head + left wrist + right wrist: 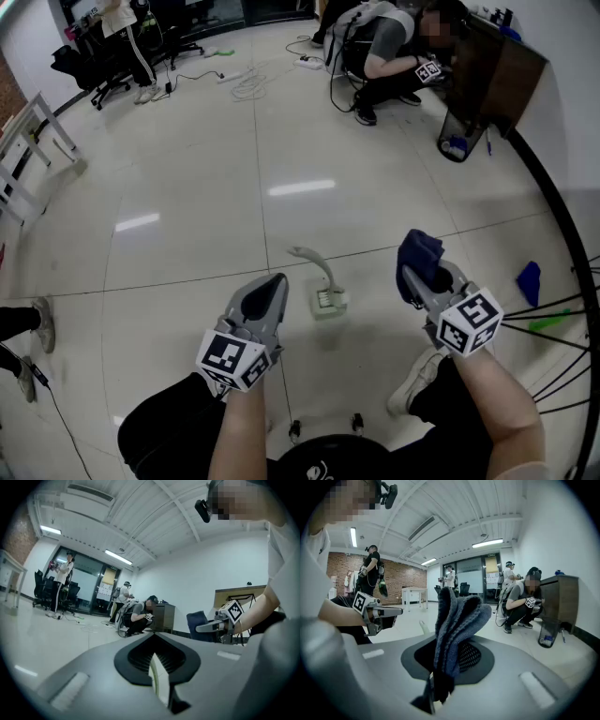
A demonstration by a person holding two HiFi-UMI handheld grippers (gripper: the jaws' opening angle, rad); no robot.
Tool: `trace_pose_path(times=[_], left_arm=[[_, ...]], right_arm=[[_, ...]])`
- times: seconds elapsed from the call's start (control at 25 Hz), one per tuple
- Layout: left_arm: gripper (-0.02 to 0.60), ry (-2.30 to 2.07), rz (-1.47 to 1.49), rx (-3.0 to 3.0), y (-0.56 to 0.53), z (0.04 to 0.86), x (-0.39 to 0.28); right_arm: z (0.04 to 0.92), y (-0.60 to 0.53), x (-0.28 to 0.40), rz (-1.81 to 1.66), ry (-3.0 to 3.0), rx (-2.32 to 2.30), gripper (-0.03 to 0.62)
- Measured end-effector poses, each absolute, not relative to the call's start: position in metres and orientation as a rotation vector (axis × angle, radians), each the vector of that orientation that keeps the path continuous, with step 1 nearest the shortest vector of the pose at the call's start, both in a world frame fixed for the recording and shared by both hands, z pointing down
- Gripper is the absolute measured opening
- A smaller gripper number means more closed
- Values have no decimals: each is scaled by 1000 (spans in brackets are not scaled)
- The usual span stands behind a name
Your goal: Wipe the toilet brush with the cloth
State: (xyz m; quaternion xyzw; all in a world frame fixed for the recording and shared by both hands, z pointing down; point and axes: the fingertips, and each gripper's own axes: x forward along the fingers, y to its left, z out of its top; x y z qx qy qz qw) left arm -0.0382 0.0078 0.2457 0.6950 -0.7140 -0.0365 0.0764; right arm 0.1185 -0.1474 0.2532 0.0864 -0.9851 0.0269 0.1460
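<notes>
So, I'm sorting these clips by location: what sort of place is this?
Likely an open office or lab space: office chairs, loose cables on a glossy tiled floor, ceiling strip lights.

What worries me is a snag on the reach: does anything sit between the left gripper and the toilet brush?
Nothing visible does. In the head view only bare floor lies between the left gripper and the toilet brush. The cloth is clamped in the right gripper, on the brush's far side.
</notes>
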Motion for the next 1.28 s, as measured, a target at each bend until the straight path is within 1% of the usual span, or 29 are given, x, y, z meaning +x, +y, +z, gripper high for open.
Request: trace_pose_path(times=[0.12,0.24,0.4,0.56,0.76,1.0,1.12,1.28], left_arm=[[6,-2069,-23,2116,-12,294,-44],[6,-1987,4,2121,-26,353,-46],[6,-1871,20,2079,-34,436,-41],[6,-1758,45,2053,-44,491,-29],[6,-1697,135,2056,-66,529,-33],[6,-1642,163,2013,-74,558,-31],[6,-1627,175,2021,-78,561,-27],[6,-1611,214,2032,-80,562,-25]], right_arm=[[301,-145,93,106,-2802,171,66],[370,-124,73,146,-2737,53,66],[460,-68,56,226,-2647,-148,66],[525,-11,52,341,-2538,-293,66],[597,9,30,476,-2430,-325,66],[632,-3,6,733,-2361,-220,66],[643,-24,10,826,-2340,-126,66],[658,-57,34,867,-2289,2,66]])
